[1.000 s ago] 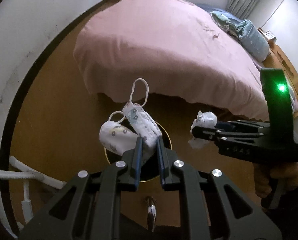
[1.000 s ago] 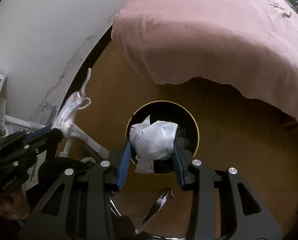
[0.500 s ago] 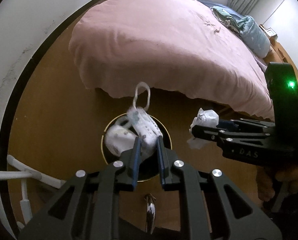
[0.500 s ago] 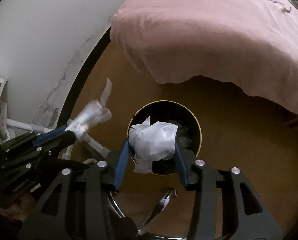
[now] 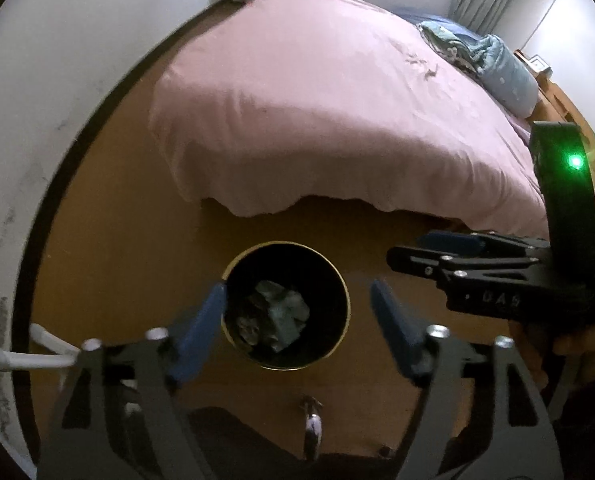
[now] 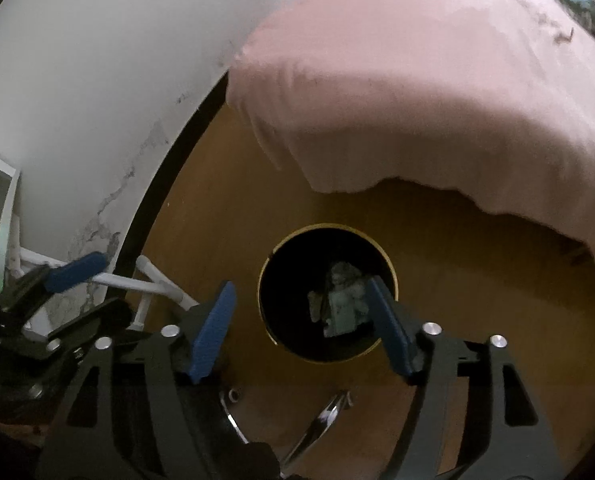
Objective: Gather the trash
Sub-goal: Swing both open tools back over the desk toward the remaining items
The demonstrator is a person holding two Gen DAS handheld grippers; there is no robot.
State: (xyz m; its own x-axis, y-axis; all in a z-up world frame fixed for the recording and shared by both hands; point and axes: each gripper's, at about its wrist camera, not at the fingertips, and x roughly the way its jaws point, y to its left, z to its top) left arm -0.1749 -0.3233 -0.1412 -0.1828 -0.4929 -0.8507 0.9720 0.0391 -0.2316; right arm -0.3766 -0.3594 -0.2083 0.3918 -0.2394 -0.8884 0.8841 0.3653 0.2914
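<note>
A round black bin with a gold rim [image 5: 339, 276] [image 6: 385, 258] stands on the wooden floor in front of the bed. Pale crumpled trash [image 5: 277, 316] [image 6: 343, 300] lies at its bottom. My left gripper [image 5: 297, 304] hangs above the bin, open, blue pads wide apart and empty. My right gripper [image 6: 301, 304] is also open and empty over the bin. In the left wrist view the right gripper [image 5: 449, 248] shows side-on at the right, held by a hand [image 5: 577, 344]. The left gripper [image 6: 77, 272] appears at the left of the right wrist view.
A bed with a pink cover [image 5: 337, 120] [image 6: 437, 100] overhangs the floor just behind the bin. A white wall with a dark skirting [image 6: 97, 100] runs on the left. A white tube frame [image 6: 149, 284] stands by the wall. Chrome chair legs [image 6: 321, 416] show below.
Both grippers opened. The face masks left the left gripper and the white crumpled bag left the right one; both now lie inside the bin.
</note>
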